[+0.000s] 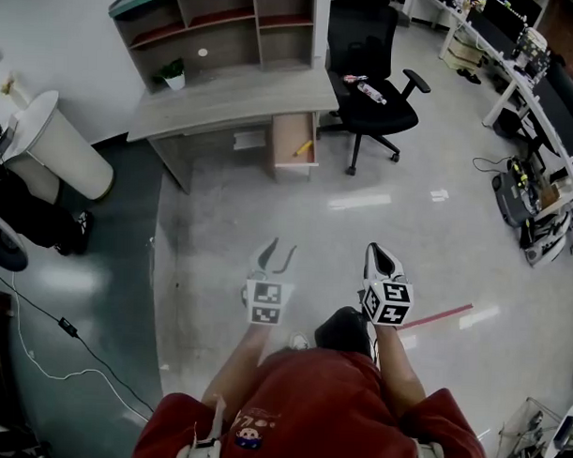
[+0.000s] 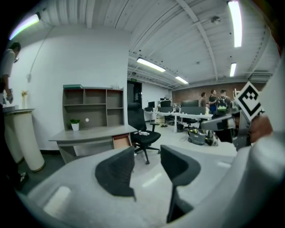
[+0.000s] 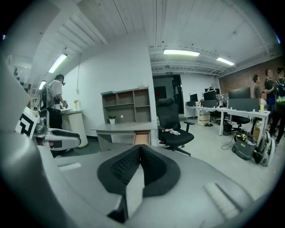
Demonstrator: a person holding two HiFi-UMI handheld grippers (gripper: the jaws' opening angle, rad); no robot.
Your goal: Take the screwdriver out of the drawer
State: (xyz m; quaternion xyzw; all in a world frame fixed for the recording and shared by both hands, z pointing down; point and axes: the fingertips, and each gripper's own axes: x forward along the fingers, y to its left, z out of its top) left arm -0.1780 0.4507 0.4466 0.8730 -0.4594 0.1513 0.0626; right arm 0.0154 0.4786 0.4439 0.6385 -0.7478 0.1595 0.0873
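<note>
Far ahead, a wooden drawer (image 1: 293, 139) stands pulled open under the grey desk (image 1: 225, 101). In it lies a yellow-handled screwdriver (image 1: 303, 148). Both grippers hang over bare floor, well short of the desk. My left gripper (image 1: 276, 257) is open, its two dark fingers apart with nothing between them; the left gripper view shows that gap (image 2: 148, 171) with the drawer (image 2: 120, 141) small in the distance. My right gripper (image 1: 380, 260) is shut and empty, its pads pressed together (image 3: 140, 161). In the right gripper view the drawer (image 3: 141, 138) sits straight beyond the jaws.
A black office chair (image 1: 371, 93) with a bottle on its seat stands right of the drawer. A shelf unit (image 1: 228, 24) and a small plant (image 1: 173, 74) top the desk. A white round stand (image 1: 59, 145) and floor cables (image 1: 39, 341) lie left. Red tape (image 1: 440, 316) marks the floor.
</note>
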